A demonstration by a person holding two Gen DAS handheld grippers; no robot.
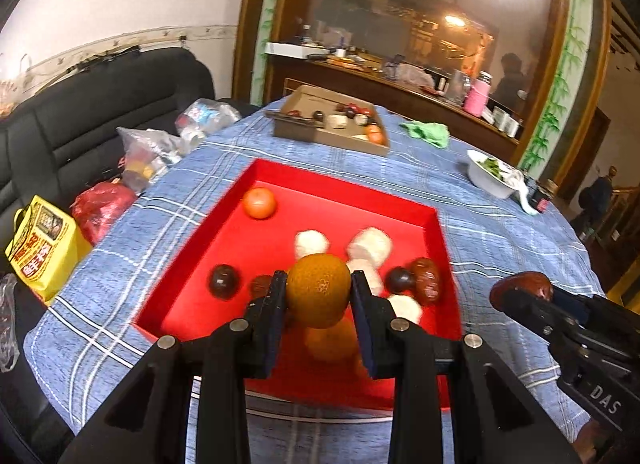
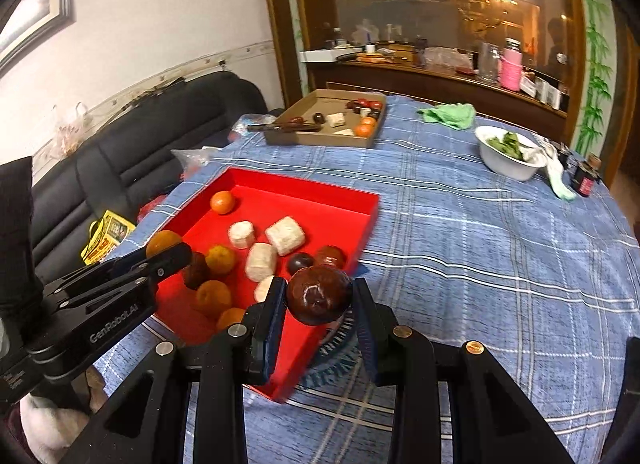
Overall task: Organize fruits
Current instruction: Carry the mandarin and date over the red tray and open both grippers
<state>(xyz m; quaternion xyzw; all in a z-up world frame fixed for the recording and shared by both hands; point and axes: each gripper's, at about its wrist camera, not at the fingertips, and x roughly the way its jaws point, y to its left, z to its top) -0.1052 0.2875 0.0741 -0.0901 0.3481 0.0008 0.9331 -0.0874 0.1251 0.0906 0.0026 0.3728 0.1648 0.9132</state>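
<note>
Blue checked tablecloth. Left gripper clamps orange, right gripper clamps dark red fruit, near red tray. Mid-transfer; next, probably carry to cardboard box.

right gripper: fingers closed on a glossy dark red fruit, held above the near corner of the red tray
left gripper: left of the fingers, clamping an orange fruit over the tray's left edge
tray contents: oranges, white foam-wrapped pieces and dark fruits, just beyond the fingers
cardboard box: far ahead on the blue plaid surface, holding more fruit
white bowl: far right, greens inside
</note>
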